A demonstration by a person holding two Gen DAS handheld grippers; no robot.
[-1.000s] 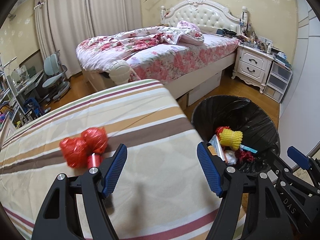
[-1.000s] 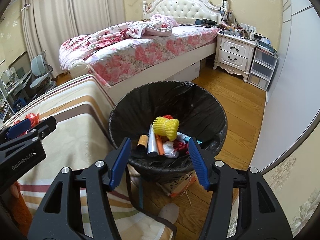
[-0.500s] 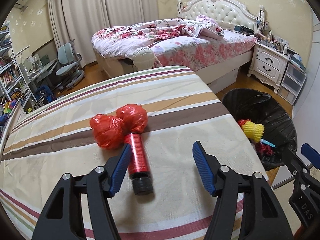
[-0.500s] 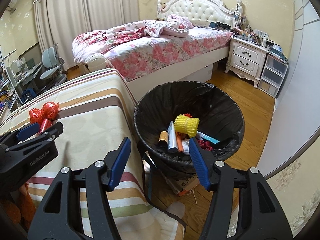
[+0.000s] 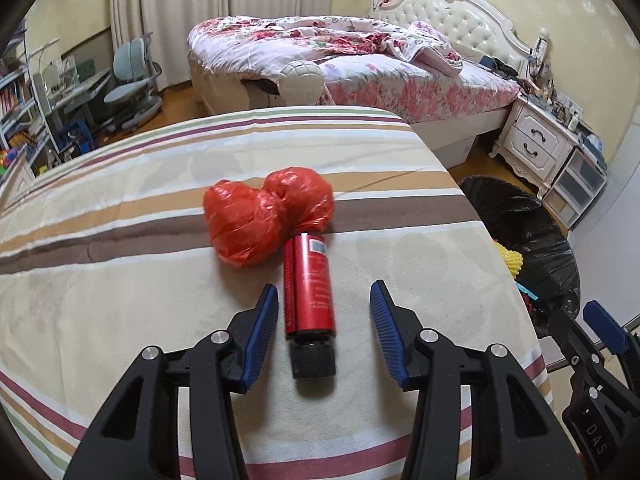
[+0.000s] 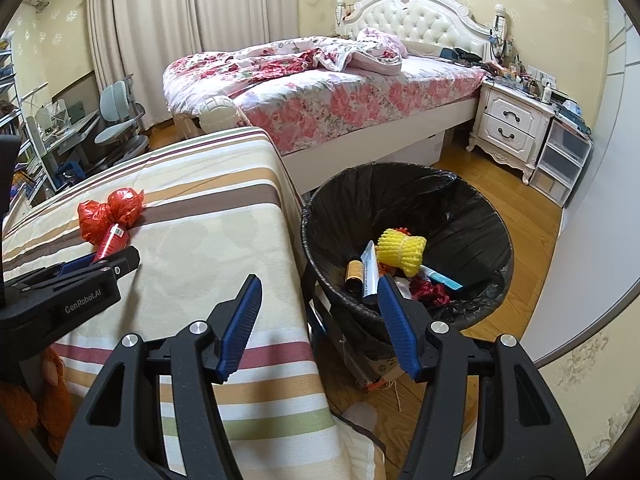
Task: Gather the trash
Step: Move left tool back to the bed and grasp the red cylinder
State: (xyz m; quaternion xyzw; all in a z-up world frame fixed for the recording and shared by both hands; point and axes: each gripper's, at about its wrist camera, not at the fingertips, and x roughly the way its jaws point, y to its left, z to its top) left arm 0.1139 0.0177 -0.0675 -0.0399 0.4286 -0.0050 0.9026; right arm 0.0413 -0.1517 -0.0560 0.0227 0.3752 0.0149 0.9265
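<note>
Red bottle (image 5: 309, 285) with black cap (image 5: 313, 361) lies near the striped bed's (image 5: 400, 248) right edge, touching red bags (image 5: 266, 214), between the wide-open, empty left gripper (image 5: 323, 322). Likely rigid, light, roll-prone: grip mid-body. Right gripper (image 6: 318, 322) open, empty.

Black gripper (image 5: 323, 310) frames, blue ribbed pads (image 5: 262, 330), silver screws (image 5: 220, 336)

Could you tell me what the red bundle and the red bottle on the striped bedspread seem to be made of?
Red bundle: apparently thin plastic film, glossy and crinkled, knotted into two lobes.
Red bottle: smooth, shiny body with a barcode label, plastic or metal, unclear which; its ribbed black cap looks like matte plastic.
</note>
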